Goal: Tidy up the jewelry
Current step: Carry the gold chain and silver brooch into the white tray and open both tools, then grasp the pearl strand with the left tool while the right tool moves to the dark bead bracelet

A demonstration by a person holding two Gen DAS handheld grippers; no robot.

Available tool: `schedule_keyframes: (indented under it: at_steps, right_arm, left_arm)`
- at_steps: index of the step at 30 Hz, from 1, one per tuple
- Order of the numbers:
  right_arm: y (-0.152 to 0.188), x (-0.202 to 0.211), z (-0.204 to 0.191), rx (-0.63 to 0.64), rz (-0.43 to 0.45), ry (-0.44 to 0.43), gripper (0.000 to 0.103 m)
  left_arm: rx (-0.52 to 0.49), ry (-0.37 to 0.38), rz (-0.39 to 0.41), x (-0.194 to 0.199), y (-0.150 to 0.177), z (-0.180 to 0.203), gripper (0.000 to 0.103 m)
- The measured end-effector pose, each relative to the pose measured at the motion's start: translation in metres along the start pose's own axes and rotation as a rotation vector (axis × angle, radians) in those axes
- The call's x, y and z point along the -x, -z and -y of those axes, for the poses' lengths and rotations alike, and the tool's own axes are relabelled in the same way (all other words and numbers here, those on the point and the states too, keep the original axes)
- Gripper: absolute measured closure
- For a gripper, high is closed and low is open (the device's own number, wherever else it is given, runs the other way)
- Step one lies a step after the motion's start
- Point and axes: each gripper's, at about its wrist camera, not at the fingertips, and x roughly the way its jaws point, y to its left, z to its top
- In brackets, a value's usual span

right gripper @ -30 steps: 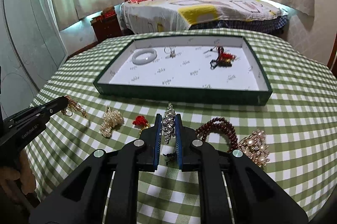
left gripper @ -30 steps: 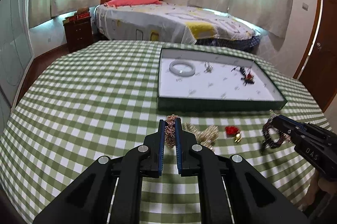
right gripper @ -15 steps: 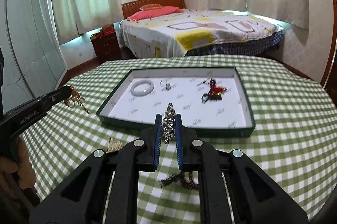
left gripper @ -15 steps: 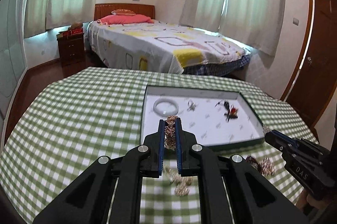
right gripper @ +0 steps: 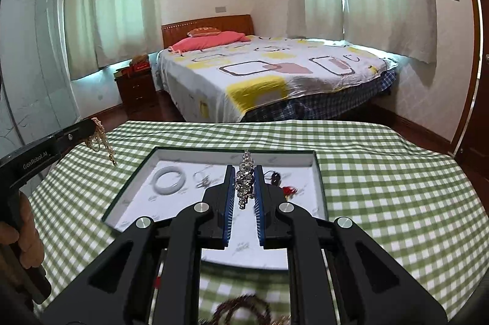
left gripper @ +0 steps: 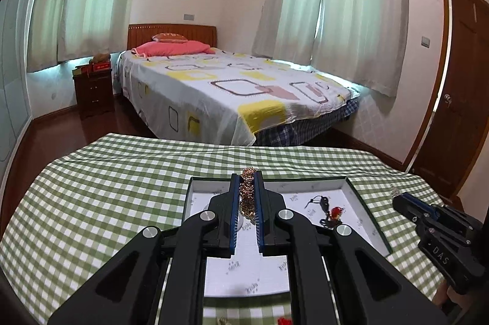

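My left gripper is shut on a gold chain piece and holds it above the green-edged tray. My right gripper is shut on a silver rhinestone piece and holds it above the same tray. In the tray lie a white bangle, a small silver ring piece and a red-and-black charm. The left gripper also shows at the left of the right wrist view, with the gold chain dangling from it. The right gripper shows at the right of the left wrist view.
The round table has a green checked cloth. A dark red bead bracelet lies on the cloth near the front edge under my right gripper. A bed and a nightstand stand beyond the table, a door at right.
Both grippers have risen from the cloth and moved forward over the tray, each carrying its piece. The loose jewelry on the cloth has dropped below or out of view.
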Motion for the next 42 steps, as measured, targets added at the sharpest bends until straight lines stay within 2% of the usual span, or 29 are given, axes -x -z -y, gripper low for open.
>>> schedule_keyframes:
  at_steps: [4,10,15,20,28,30,31,32,33,35,37,40,42]
  right_arm:
    - [0.009,-0.028,0.01,-0.004,-0.048,0.012,0.09]
    - [0.036,-0.078,0.029,-0.034,-0.186,0.023,0.09]
    - [0.048,-0.1,0.04,-0.054,-0.268,0.032,0.09]
    - [0.052,-0.109,0.043,-0.06,-0.304,0.036,0.09]
    - [0.05,-0.11,0.045,-0.053,-0.307,0.031,0.089]
    - [0.05,-0.11,0.045,-0.057,-0.303,0.03,0.082]
    - [0.049,-0.109,0.046,-0.062,-0.301,0.029,0.07]
    - [0.049,-0.108,0.047,-0.069,-0.295,0.028,0.065]
    - [0.049,-0.108,0.048,-0.069,-0.293,0.029,0.065]
    - [0.049,-0.106,0.048,-0.074,-0.29,0.029,0.065]
    - [0.048,-0.102,0.049,-0.085,-0.282,0.026,0.064]
    - [0.046,-0.094,0.048,-0.087,-0.26,0.028,0.057]
    - [0.044,-0.088,0.047,-0.087,-0.25,0.026,0.057]
  left_arm:
    - [-0.008,-0.017,-0.067,-0.034,0.013,-0.001,0.093]
    - [-0.009,-0.042,-0.198,-0.08,0.043,-0.009,0.093]
    - [-0.009,-0.061,-0.267,-0.102,0.057,-0.013,0.093]
    - [-0.009,-0.062,-0.311,-0.114,0.064,-0.012,0.093]
    - [-0.005,-0.051,-0.36,-0.123,0.072,-0.01,0.093]
    - [-0.007,-0.051,-0.368,-0.126,0.073,-0.01,0.092]
    - [-0.007,-0.05,-0.371,-0.127,0.074,-0.01,0.091]
    - [-0.009,-0.051,-0.372,-0.128,0.074,-0.009,0.091]
    - [-0.011,-0.052,-0.373,-0.128,0.074,-0.009,0.09]
    - [-0.013,-0.053,-0.376,-0.129,0.075,-0.008,0.084]
    - [-0.005,-0.051,-0.373,-0.127,0.075,-0.009,0.067]
    - [-0.001,-0.053,-0.351,-0.122,0.073,-0.011,0.059]
    - [0.005,-0.047,-0.344,-0.119,0.072,-0.012,0.057]
